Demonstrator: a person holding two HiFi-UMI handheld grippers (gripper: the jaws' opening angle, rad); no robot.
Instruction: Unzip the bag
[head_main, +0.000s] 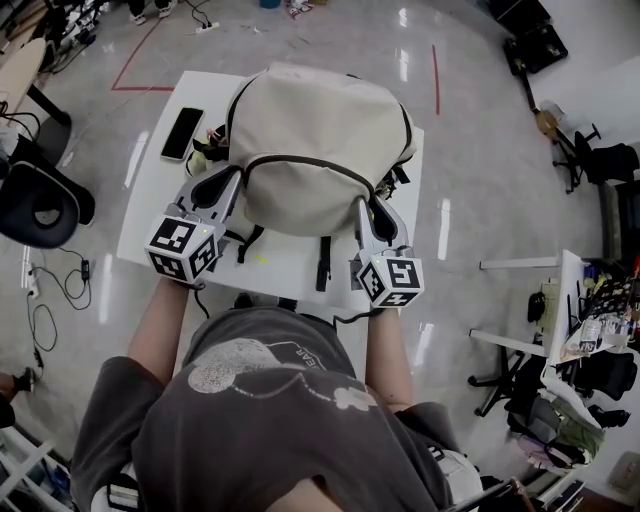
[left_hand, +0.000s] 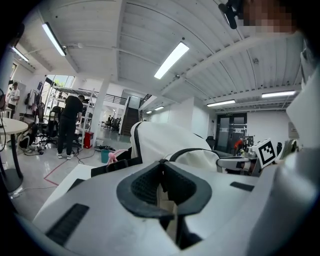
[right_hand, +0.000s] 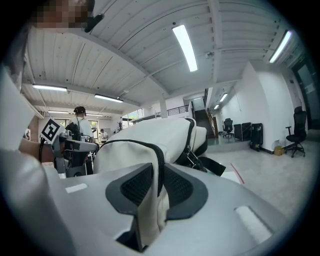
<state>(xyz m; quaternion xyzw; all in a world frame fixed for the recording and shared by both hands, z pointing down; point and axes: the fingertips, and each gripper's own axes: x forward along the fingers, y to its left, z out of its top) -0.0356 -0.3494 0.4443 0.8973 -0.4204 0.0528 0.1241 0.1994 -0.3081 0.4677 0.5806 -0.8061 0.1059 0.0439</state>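
A beige backpack (head_main: 315, 140) lies on the white table (head_main: 150, 230), its black zipper (head_main: 310, 160) curving across the front. My left gripper (head_main: 222, 188) holds the bag's near left corner, and my right gripper (head_main: 372, 212) holds the near right corner. In the left gripper view the left gripper (left_hand: 161, 182) is shut on a fold of the backpack (left_hand: 165, 142), with beige cloth and a dark edge between the pads. In the right gripper view the right gripper (right_hand: 156, 182) pinches a fold of the backpack (right_hand: 155, 135) along the zipper (right_hand: 159, 160).
A black phone (head_main: 182, 133) lies on the table left of the bag. Black straps (head_main: 323, 262) hang toward the near table edge. An office chair (head_main: 40, 205) stands at the left and a cluttered desk (head_main: 590, 320) at the right. A person (left_hand: 67, 125) stands far off.
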